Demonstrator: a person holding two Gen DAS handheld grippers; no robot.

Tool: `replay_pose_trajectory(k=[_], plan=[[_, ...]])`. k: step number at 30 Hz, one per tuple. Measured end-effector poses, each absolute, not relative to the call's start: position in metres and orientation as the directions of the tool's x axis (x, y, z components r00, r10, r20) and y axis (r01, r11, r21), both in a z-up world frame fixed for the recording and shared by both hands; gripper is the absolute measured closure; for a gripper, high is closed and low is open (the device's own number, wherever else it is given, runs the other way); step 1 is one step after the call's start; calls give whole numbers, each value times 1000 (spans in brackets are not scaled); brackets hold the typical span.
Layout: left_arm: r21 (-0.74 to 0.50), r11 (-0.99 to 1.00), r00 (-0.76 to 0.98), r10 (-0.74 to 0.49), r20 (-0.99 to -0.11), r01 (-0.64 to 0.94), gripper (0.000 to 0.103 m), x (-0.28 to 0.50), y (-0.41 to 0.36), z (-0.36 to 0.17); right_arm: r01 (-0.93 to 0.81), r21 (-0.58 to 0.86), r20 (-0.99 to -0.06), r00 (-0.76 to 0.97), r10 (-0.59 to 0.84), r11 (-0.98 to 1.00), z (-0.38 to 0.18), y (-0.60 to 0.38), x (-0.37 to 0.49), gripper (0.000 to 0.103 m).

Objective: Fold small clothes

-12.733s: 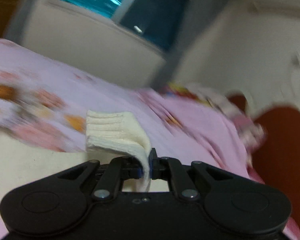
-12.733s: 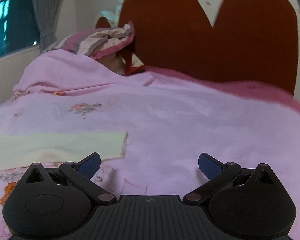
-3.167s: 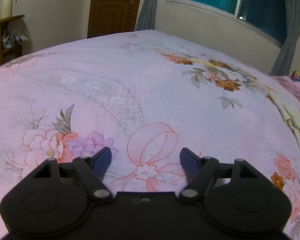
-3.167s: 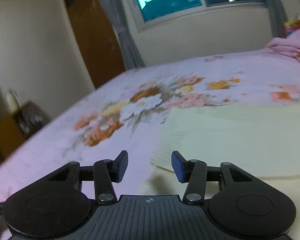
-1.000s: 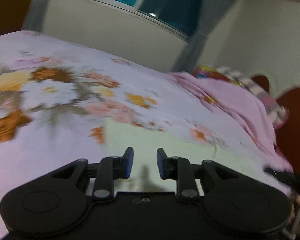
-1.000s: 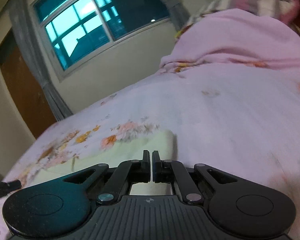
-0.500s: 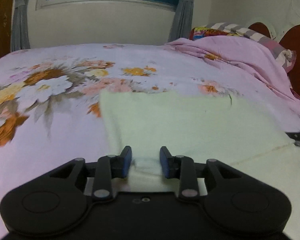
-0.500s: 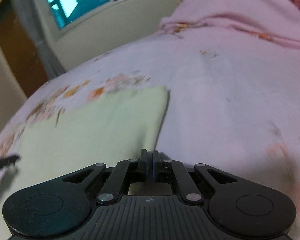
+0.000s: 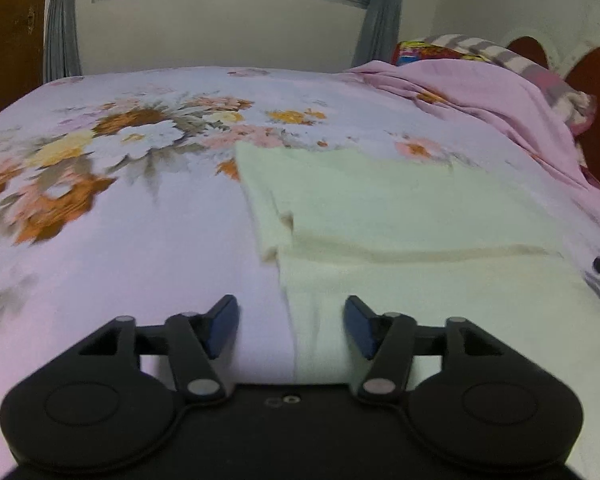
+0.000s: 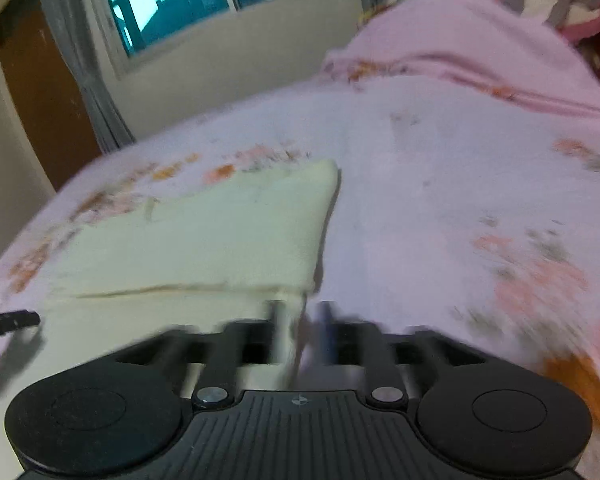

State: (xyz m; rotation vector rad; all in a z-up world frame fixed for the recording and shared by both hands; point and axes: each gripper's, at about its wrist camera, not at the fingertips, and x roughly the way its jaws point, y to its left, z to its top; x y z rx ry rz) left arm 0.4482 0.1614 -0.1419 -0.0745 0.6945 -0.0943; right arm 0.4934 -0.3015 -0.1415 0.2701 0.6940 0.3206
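Now both jaws are opening, nothing pinched: the left gripper (image 9: 290, 326) straddles the near left edge of the cream garment (image 9: 412, 216), and the right gripper (image 10: 300, 334), motion-blurred, sits at the garment's (image 10: 204, 236) near right corner. Garment lies folded flat on the floral bedsheet (image 9: 132, 240), far half doubled over, short of the pink quilt (image 9: 480, 92).

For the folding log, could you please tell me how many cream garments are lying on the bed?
1. A single cream garment lies folded over itself on the floral bedsheet, just ahead of both grippers; the heaped pink blanket could hide others.
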Motion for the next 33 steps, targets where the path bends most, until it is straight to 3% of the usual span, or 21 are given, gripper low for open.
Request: replay_pose_trajectory(k=[1,4,9,10,14,16,19,24,27,29,33], plan=[[-103,993,768,-110,-630,57,37,423,164,-140,-209,348,-568,729,383,914,-135,-303,472,35],[-125,990,750,-130,-648,63,37,360,166,-142,-241,354,-558,721,411,903,-126,-310,403,35],[-230,969,710,-225,-668,90,41,275,170,-146,-185,495,-557,682,474,849,-120,-324,314,35],[-256,962,701,-248,-669,96,48,263,171,-146,-168,529,-555,673,489,832,-120,-327,299,36],[-389,913,658,-368,-657,122,55,233,178,-146,-119,598,-573,627,527,793,-123,-329,263,59],[-485,864,599,-462,-654,137,55,232,183,-149,-73,635,-583,608,539,769,-129,-329,255,63],[-621,774,553,-574,-604,126,55,236,195,-157,-23,691,-569,599,563,722,-137,-332,245,63],[-753,655,547,-653,-524,62,71,248,215,-181,3,737,-556,572,604,676,-152,-332,251,63],[-827,562,554,-696,-456,24,73,259,225,-198,36,779,-526,582,620,626,-156,-341,260,63],[-843,537,542,-714,-443,19,79,267,226,-206,43,790,-524,563,639,611,-161,-342,267,64],[-830,555,504,-734,-455,59,79,268,219,-209,46,823,-495,546,676,566,-168,-349,269,64]])
